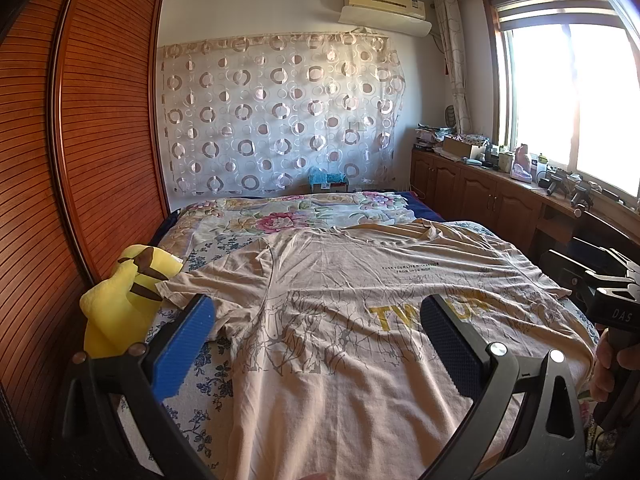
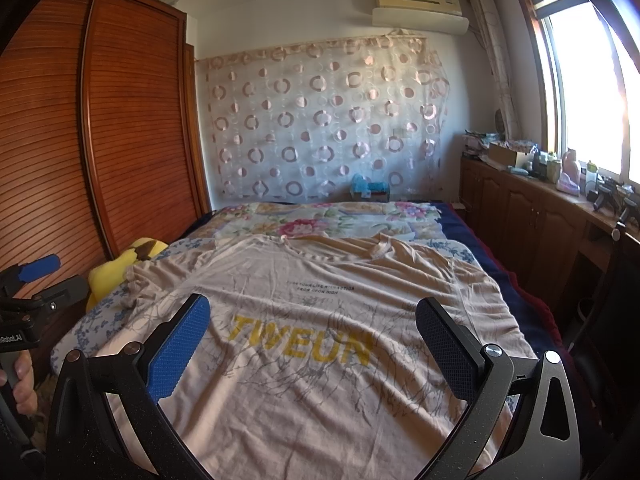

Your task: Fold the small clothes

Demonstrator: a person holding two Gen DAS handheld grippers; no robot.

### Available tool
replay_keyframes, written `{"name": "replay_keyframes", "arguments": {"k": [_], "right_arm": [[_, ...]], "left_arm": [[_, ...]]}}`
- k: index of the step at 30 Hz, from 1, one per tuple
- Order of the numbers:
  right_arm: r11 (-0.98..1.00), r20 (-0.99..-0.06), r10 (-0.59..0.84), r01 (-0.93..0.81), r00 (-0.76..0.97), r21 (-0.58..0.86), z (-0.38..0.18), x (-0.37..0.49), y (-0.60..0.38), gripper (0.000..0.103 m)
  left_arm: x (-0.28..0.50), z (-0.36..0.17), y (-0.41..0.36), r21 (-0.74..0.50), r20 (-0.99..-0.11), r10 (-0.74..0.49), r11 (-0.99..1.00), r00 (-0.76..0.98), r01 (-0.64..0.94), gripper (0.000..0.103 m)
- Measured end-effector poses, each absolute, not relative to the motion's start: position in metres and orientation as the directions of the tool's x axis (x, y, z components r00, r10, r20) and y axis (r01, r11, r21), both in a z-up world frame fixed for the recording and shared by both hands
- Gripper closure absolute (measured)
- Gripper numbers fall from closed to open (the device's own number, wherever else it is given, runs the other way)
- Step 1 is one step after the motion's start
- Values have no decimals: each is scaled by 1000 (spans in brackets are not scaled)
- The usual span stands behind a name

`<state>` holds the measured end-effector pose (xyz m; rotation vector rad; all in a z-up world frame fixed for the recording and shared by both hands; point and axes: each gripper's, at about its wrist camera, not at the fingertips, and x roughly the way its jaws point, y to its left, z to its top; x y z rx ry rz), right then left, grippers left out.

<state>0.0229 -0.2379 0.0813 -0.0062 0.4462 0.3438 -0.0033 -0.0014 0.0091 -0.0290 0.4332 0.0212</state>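
A beige T-shirt (image 1: 340, 312) with yellow "TWEUN" lettering lies spread flat, front up, on the bed; its collar points to the far end. In the right wrist view the same T-shirt (image 2: 320, 320) fills the middle of the bed. My left gripper (image 1: 320, 336) hovers open above the shirt's near left part, close to the left sleeve, with nothing between its blue pads. Over the near hem my right gripper (image 2: 312, 340) hangs open too, and holds nothing. Each gripper shows at the edge of the other's view, held by a hand.
A yellow plush toy (image 1: 124, 300) sits at the bed's left edge against the wooden wardrobe (image 1: 80, 140). A floral quilt (image 1: 300, 216) covers the far end of the bed. Low cabinets (image 1: 480, 188) with clutter run under the window on the right.
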Motion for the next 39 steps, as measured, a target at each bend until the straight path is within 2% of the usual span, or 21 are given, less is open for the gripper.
{"name": "replay_keyframes", "arguments": {"k": [10, 25, 36, 39], "right_arm": [[934, -444, 347, -346, 826, 85, 76, 26, -236, 0], [893, -548, 416, -440, 726, 95, 30, 52, -214, 0], [860, -616, 427, -508, 662, 51, 5, 65, -184, 0], [852, -630, 427, -521, 649, 41, 0, 67, -178, 0]], "left_arm": [[0, 19, -1, -14, -447, 21, 999, 894, -30, 0], [38, -28, 70, 24, -566, 84, 996, 820, -85, 0], [76, -47, 138, -36, -644, 39, 996, 764, -82, 0], [89, -51, 154, -65, -667, 19, 994, 745, -83, 6]]}}
